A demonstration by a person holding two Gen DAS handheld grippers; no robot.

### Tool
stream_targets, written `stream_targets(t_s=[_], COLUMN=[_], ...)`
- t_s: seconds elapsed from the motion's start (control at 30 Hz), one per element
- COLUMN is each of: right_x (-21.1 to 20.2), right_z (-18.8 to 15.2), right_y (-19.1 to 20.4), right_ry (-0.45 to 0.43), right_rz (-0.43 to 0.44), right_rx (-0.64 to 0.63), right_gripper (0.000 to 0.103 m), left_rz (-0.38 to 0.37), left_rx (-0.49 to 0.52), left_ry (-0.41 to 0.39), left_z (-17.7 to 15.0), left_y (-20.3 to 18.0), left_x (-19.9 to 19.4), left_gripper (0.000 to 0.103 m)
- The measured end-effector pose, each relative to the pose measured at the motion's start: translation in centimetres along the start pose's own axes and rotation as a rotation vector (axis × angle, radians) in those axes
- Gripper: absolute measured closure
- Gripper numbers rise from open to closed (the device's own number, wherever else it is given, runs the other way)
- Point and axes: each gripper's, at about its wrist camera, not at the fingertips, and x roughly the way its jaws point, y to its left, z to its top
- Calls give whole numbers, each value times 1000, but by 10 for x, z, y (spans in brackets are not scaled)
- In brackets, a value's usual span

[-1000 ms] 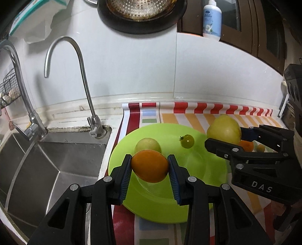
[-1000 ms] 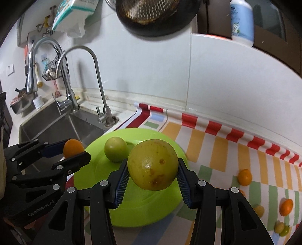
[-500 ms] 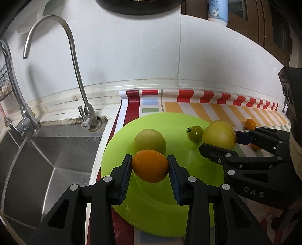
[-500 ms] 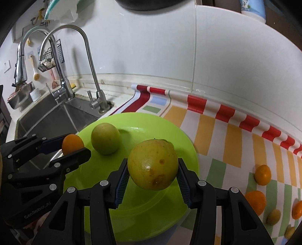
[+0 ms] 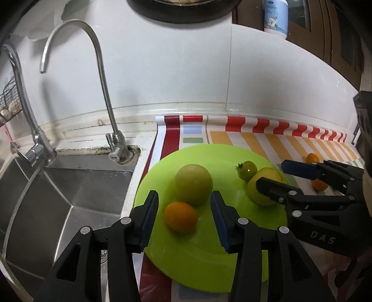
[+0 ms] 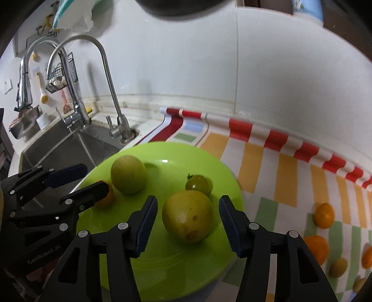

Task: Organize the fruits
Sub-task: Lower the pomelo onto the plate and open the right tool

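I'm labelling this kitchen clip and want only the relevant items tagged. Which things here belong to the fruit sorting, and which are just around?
Part of the job:
- green plate
- orange, between the open left gripper
- yellow fruit, between the open right gripper
- pale green fruit
- small green tomato
- loose oranges on the striped mat

Just around:
- sink
- faucet
- white bottle

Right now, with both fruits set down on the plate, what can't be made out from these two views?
- Orange: right wrist view, mostly behind the left gripper finger.
- Small fruits on the striped mat: right wrist view, blurred at the edge, kinds unclear.
- Hanging pan: cut off by the top edge.
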Motion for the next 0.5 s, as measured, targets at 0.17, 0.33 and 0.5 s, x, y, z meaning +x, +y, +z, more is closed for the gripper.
stream_targets(t_s=[0.17,0.33,0.5], right_x=[-22,-44,-67], right_z=[1,-1,-4], right_y=[-1,2,3], right_ry=[-30,-61,-89], right_rz=[-3,-14,-24], right_rx=[22,21,29], right_gripper=[47,47,47], left_rz=[8,9,7], left_rx=[-4,2,2], left_ry=[-30,-55,-81], left_z=[2,1,1], left_y=[0,-3,-7], left_x=[-16,-33,-51], left_gripper=[54,52,48])
